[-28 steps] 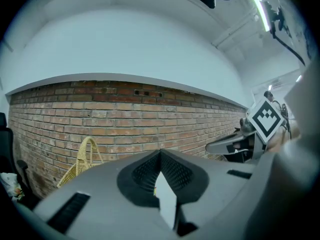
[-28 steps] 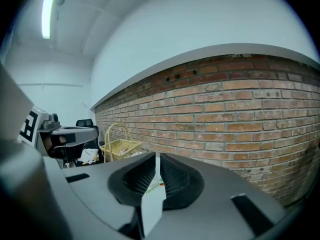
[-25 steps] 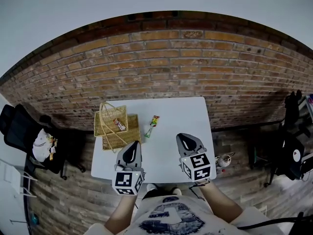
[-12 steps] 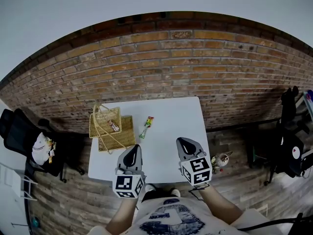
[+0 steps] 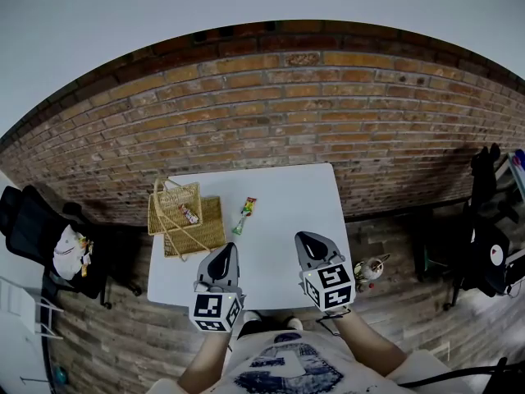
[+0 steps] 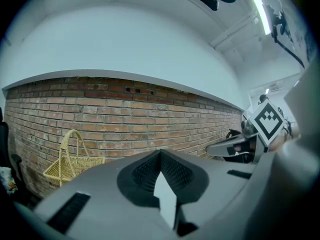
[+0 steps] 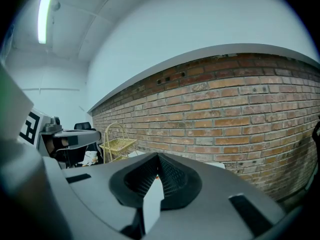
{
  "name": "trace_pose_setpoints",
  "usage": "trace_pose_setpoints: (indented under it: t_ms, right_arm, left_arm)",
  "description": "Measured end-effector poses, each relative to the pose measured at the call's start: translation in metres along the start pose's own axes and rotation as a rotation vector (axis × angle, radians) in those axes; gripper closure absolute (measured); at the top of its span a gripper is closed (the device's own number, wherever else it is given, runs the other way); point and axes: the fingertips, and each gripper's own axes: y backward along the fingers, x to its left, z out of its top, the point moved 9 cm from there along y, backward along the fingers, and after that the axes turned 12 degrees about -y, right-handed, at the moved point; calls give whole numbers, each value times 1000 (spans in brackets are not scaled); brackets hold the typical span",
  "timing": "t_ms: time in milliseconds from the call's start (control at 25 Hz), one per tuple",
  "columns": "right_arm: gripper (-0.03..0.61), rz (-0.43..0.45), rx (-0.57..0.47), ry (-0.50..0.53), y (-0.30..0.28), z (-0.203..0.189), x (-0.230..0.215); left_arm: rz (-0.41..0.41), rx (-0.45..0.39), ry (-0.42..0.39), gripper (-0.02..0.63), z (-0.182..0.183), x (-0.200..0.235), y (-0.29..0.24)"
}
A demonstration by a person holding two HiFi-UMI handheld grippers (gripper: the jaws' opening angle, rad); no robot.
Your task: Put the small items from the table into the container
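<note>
On the white desk (image 5: 287,203), just right of the wicker basket (image 5: 164,220), lies a small wrapped item (image 5: 244,214), its long axis pointing away from the person. It lies ahead of the nearer left hand-held gripper (image 5: 223,257); the right hand-held gripper (image 5: 310,243) is farther off. Both are clenched and empty.

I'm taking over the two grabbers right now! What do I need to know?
Left gripper: jaws shut, holding nothing, over the near edge of the table.
Right gripper: jaws shut, holding nothing, also over the near edge.
Basket: on the table's left side, toward the brick wall.
Done: one small packet lies in the basket.
Left to do: a wrapped sweet lies on the table just right of the basket. It probably goes in next. I see no other small items on the table.
</note>
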Motion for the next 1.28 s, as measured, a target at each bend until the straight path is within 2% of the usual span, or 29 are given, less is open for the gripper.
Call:
trace_pose_setpoints:
  t_ms: [560, 1280]
  right_arm:
    - [557, -28, 25, -24, -41, 2, 16]
    - [557, -147, 68, -56, -117, 4, 53]
  left_arm:
    - [-14, 7, 3, 566, -8, 42, -14]
    - [-155, 5, 23, 566, -30, 116, -57]
